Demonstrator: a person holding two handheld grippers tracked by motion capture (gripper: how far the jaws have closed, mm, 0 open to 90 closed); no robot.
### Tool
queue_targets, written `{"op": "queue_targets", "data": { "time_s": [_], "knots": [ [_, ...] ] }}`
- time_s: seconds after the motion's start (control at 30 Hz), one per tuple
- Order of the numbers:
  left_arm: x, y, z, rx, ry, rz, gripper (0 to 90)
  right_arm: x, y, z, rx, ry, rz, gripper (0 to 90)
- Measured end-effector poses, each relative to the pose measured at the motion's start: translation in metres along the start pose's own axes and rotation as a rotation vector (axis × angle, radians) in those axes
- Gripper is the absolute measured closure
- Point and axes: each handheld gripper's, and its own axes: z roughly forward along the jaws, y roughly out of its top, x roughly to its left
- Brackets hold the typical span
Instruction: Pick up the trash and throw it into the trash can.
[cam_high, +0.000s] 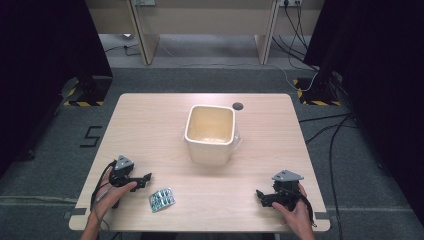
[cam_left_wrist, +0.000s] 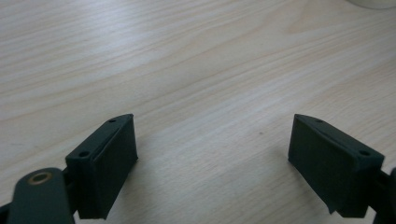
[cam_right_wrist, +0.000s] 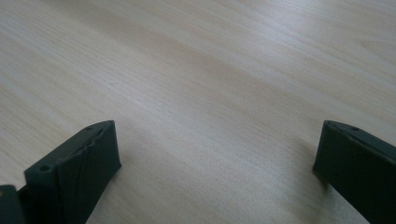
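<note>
On the bench (cam_high: 210, 200) both tools, left (cam_high: 146, 178) and right (cam_high: 260, 194), sit wide apart and empty, so next up's probably the left one grabbing the blister pack (cam_high: 162, 199) for the tub (cam_high: 210, 134).

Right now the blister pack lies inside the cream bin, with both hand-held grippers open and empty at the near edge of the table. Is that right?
Not quite. The blister pack lies on the table, beside the left hand-held gripper, not in the cream bin; the high view shows it. Both the left and the right hand-held gripper are open and empty.
</note>
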Motion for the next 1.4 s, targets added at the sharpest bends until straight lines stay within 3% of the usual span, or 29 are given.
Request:
{"op": "queue_targets", "data": {
  "time_s": [0.27, 0.47, 0.63, 1.1, 1.4],
  "knots": [
    [-0.01, 0.006, -0.002, -0.009, -0.035, 0.021, 15.0, 0.0, 0.0, 0.0, 0.0, 0.0, 0.0, 0.2],
    [-0.021, 0.01, -0.013, -0.032, -0.094, 0.026, 15.0, 0.0, 0.0, 0.0, 0.001, 0.0, 0.002, 0.2],
    [-0.034, 0.002, -0.022, -0.027, -0.148, 0.036, 14.9, 0.0, 0.0, 0.0, 0.0, 0.0, 0.002, 0.2],
    [-0.056, -0.013, -0.038, -0.045, -0.208, 0.057, 14.9, 0.0, 0.0, 0.0, 0.0, 0.001, 0.005, 0.2],
    [-0.067, -0.017, -0.04, -0.057, -0.214, 0.081, 14.9, 0.0, 0.0, 0.0, 0.0, 0.001, 0.003, 0.2]
  ]
}}
